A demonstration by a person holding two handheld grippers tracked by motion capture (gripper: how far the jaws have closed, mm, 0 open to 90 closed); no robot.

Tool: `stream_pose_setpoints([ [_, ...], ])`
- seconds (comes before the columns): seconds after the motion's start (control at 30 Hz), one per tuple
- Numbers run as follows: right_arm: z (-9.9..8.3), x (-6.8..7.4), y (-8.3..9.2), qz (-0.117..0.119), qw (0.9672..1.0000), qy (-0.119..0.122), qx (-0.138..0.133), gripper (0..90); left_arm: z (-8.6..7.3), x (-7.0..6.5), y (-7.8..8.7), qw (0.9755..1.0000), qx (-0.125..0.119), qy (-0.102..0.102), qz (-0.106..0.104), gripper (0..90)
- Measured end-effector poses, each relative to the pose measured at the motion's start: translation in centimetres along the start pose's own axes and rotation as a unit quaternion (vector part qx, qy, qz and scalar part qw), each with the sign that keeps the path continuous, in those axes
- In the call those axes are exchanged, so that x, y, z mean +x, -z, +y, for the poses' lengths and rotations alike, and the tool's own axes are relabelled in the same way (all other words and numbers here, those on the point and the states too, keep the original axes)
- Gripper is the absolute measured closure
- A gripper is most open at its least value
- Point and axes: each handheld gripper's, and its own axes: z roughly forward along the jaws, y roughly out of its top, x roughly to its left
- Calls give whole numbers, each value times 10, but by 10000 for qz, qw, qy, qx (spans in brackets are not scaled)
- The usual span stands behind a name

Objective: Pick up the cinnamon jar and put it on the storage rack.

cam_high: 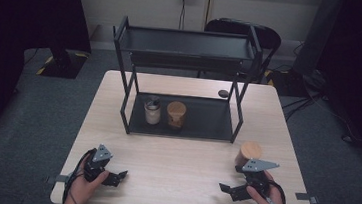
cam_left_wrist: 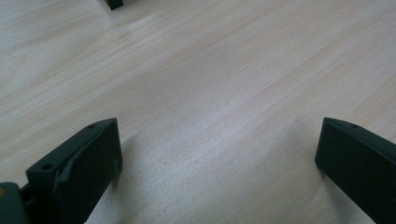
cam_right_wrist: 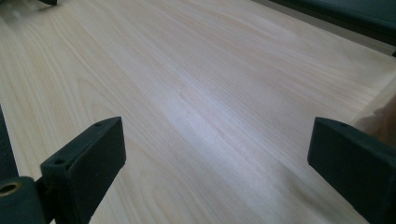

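Note:
My left gripper (cam_high: 117,176) rests low over the near left of the wooden table (cam_high: 178,157), jaws open, and its own view shows the left gripper (cam_left_wrist: 219,135) with only bare wood between them. My right gripper (cam_high: 229,189) lies at the near right with its jaws pointing left. In the right gripper view the right gripper (cam_right_wrist: 217,135) is open over bare table. A round wooden container (cam_high: 249,151) stands upright just behind the right gripper, apart from its jaws. Its pale edge shows at the right of the right gripper view as the wooden container (cam_right_wrist: 384,116).
A black two-tier shelf rack (cam_high: 127,108) stands at the table's middle back. On its lower tray sit a lidded glass jar (cam_high: 152,110) and a brown jar (cam_high: 176,114). A small dark object (cam_high: 223,93) lies behind the rack. A chair (cam_high: 241,30) stands beyond the table.

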Motion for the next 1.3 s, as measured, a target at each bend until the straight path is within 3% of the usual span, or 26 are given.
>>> stream_pose_setpoints([
  [0.6,-16,-13,16,-329,9994,39,137,32,0,0,0,10000,0,1,0,1],
  [1.3,-25,-30,33,-651,9978,-121,53,32,0,0,0,10000,-1,1,1,1],
])
